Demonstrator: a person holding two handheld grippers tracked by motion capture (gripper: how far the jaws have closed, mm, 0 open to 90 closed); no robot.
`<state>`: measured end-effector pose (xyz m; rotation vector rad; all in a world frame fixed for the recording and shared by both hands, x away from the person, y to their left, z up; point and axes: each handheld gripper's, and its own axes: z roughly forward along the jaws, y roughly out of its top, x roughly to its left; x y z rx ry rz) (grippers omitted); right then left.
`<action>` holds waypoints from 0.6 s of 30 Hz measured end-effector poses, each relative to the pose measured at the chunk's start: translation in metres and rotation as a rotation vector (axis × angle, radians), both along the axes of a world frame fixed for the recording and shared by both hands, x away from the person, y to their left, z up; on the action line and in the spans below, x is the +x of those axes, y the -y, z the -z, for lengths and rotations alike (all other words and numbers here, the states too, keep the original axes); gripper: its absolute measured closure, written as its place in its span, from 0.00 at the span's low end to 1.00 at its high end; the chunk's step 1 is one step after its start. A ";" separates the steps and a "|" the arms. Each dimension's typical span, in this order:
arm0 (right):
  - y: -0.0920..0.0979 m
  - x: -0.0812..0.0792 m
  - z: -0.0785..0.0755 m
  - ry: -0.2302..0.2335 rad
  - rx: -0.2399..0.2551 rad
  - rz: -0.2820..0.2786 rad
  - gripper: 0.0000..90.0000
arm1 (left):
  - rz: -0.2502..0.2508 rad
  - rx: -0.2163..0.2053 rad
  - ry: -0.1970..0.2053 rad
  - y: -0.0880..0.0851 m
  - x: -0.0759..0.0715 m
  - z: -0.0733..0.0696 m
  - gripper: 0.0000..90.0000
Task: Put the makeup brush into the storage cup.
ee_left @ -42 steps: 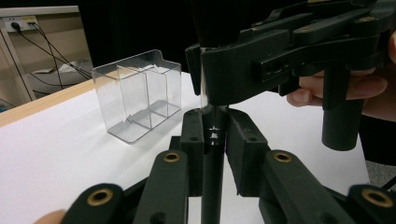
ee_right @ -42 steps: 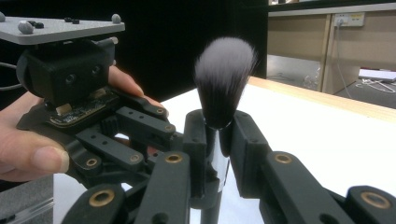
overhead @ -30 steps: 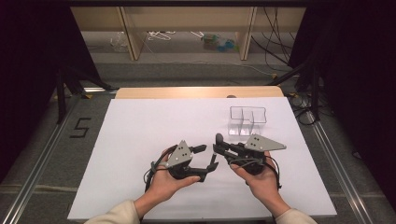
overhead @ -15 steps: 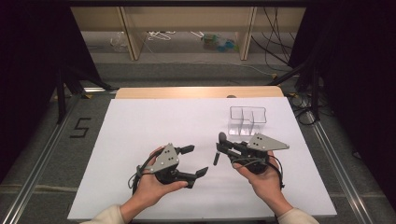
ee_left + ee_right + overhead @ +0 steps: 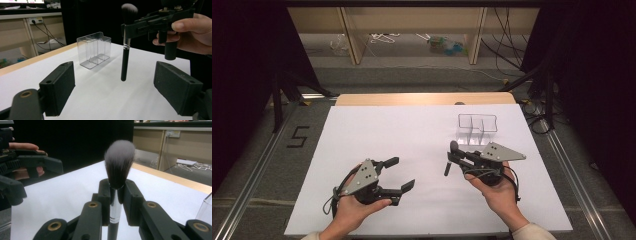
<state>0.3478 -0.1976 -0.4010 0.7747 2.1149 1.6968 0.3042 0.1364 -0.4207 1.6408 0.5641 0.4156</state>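
Black-handled brush: upright, bristles on top, clear of the table, clamped just under the bristle head
right gripper: jaws closed on the brush, held above the white sheet
left gripper: jaws just opened wide, nothing between them, apart from the brush on its left
clear organiser: on the sheet just beyond the right gripper, compartments look empty

Bright evenly lit white table, dark surroundings — soft shadows, near jaws blurred
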 end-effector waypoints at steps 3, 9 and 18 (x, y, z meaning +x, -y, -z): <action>0.001 0.000 0.000 0.008 0.001 -0.006 0.86 | -0.014 -0.012 -0.002 -0.007 -0.003 0.000 0.19; 0.002 -0.001 -0.001 0.014 -0.009 0.004 0.86 | -0.032 -0.030 0.005 -0.020 -0.007 -0.001 0.19; 0.009 -0.001 -0.003 0.019 -0.011 0.016 0.86 | -0.056 -0.029 0.011 -0.034 -0.012 0.000 0.19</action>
